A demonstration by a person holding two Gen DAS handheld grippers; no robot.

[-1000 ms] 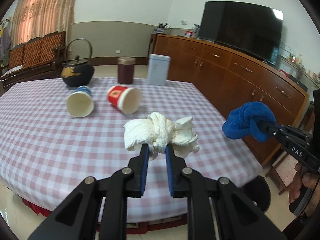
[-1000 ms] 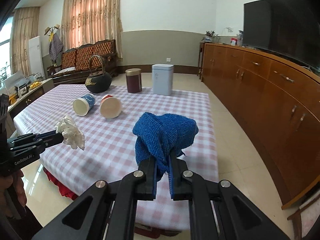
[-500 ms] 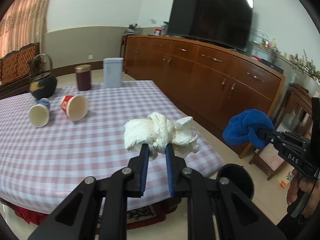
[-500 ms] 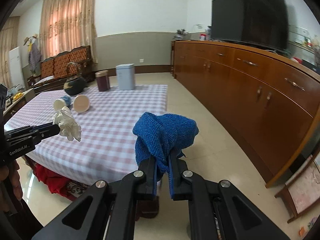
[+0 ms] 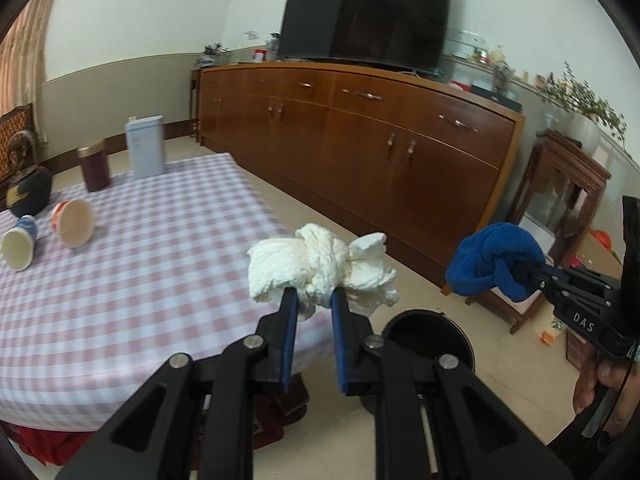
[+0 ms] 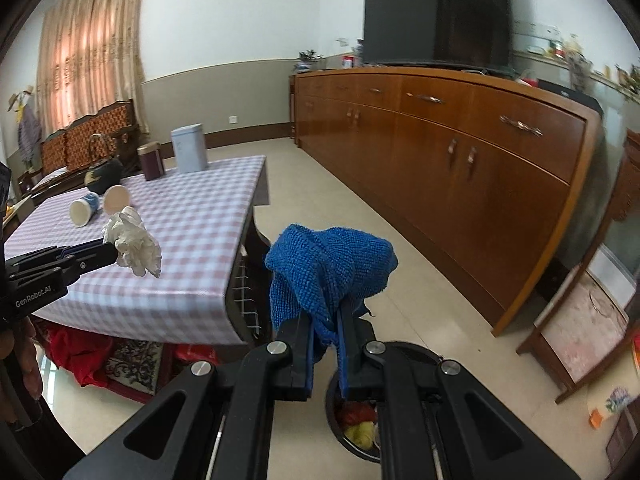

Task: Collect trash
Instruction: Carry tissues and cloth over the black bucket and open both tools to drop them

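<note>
A tiled living-room floor is lying below both grippers, with a round black trash bin (image 6: 362, 420) sitting on it just under the jaws and showing red and yellow scraps inside; a second ago the checked surface (image 5: 132, 280) was filling that lower space instead. The left gripper (image 5: 313, 300) is still holding its jaws clamped on a crumpled white tissue wad (image 5: 320, 270), now hanging past the surface's near corner beside the bin's rim (image 5: 424, 316). The right gripper (image 6: 324, 320) is keeping its jaws pinched on a bunched blue cloth (image 6: 330, 268), which is hanging above the bin. Farther back on the surface, a blue-banded paper cup (image 5: 18, 242) and a red paper cup (image 5: 74, 222) are lying on their sides close together, now pushed toward the left edge of the left wrist view. Beyond them a black kettle (image 5: 28, 196), a maroon canister (image 5: 95, 170) and a pale tin (image 5: 145, 146) are standing. A long wooden sideboard (image 5: 380, 148) carrying a television (image 5: 366, 18) is filling the far wall.
</note>
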